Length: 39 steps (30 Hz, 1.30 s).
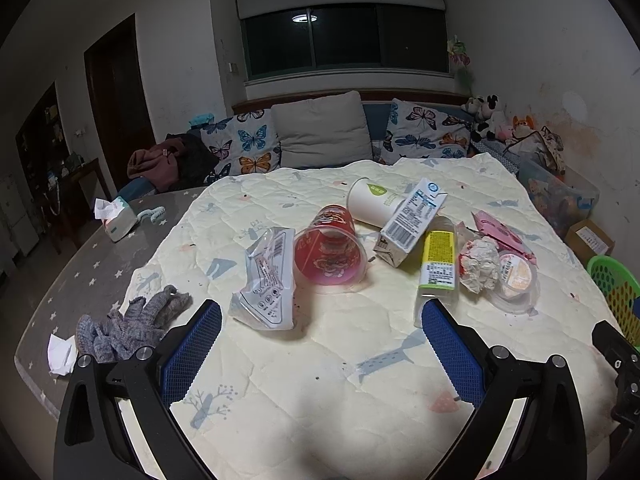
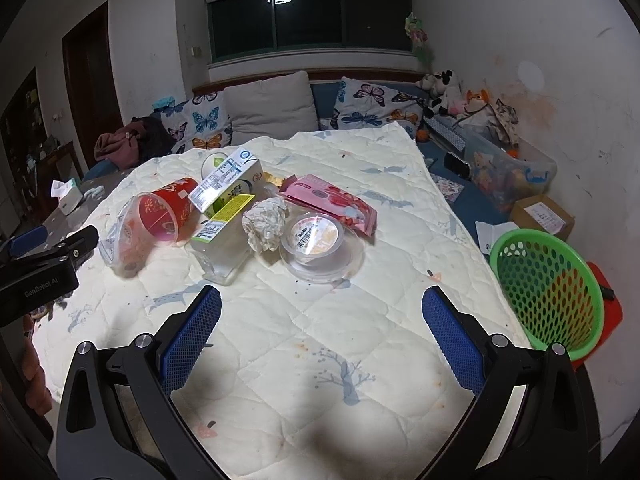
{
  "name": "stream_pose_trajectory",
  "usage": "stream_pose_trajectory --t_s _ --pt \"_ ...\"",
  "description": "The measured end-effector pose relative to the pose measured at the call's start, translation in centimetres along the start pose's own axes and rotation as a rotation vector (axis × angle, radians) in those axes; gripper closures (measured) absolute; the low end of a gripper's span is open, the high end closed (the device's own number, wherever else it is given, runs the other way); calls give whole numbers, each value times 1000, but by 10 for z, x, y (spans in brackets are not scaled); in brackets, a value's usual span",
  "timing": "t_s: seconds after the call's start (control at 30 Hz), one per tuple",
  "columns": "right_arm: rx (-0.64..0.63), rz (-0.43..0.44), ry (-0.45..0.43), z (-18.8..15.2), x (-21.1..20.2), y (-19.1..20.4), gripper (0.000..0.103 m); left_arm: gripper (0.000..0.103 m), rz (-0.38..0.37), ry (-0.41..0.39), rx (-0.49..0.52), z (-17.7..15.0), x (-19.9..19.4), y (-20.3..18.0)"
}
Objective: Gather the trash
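Two grippers hang over a table spread with a cream quilted cover [image 1: 320, 360], printed with pale animals and trees. Behind it runs a sofa with butterfly cushions [image 1: 244, 144], a dark window [image 1: 344, 36] and white walls.

Left gripper [image 1: 322, 344]: jaws wide apart, holding nothing. Far left of its left jaw lie a tissue pack [image 1: 118, 220], grey knit gloves [image 1: 132, 324] and a paper scrap [image 1: 60, 354] on the grey starred tablecloth [image 1: 80, 276]. Just ahead of the left jaw sits a clear plastic wrapper [image 1: 266, 280]. Ahead between the jaws a red cup [image 1: 330, 248] lies on its side, mouth toward the camera. Behind it lie a white paper cup [image 1: 370, 200] and a milk carton [image 1: 412, 222], leaning together. At the right jaw's tip lies a clear bottle with a yellow label [image 1: 438, 258]; right of it are a crumpled tissue [image 1: 480, 264], a clear lidded tub [image 1: 516, 276] and a pink packet [image 1: 500, 234].

Right gripper [image 2: 322, 330]: jaws equally spread and empty. Ahead of its left jaw lies the bottle, touching the tissue; ahead between the jaws, the tub, with the pink packet behind. Nothing lies between either gripper and the pile. Right of the right jaw, off the table's edge, stands a green mesh basket [image 2: 548, 288], with a cardboard box [image 2: 544, 214] and a clear storage bin [image 2: 508, 176] behind it.
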State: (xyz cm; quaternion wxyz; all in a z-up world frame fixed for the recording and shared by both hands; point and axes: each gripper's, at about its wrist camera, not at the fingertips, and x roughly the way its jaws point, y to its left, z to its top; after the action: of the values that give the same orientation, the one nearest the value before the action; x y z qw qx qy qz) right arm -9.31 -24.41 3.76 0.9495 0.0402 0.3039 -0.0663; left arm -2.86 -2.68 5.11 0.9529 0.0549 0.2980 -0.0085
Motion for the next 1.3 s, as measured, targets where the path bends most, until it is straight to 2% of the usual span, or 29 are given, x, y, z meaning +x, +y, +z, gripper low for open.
stream_pose_trajectory --t_s 0.47,0.77,0.87,1.1,1.3 --pt "-21 24 37 23 38 -1 4 6 20 30 -14 22 27 15" --pt "-59 115 95 44 85 11 4 6 38 71 -40 31 47 36" --pt "-78 136 117 49 101 17 7 6 56 70 -40 33 52 44" --pt "-147 201 173 56 135 35 22 6 49 88 -57 36 66 54" --pt "-217 208 202 62 155 46 33 6 59 98 -58 39 74 59"
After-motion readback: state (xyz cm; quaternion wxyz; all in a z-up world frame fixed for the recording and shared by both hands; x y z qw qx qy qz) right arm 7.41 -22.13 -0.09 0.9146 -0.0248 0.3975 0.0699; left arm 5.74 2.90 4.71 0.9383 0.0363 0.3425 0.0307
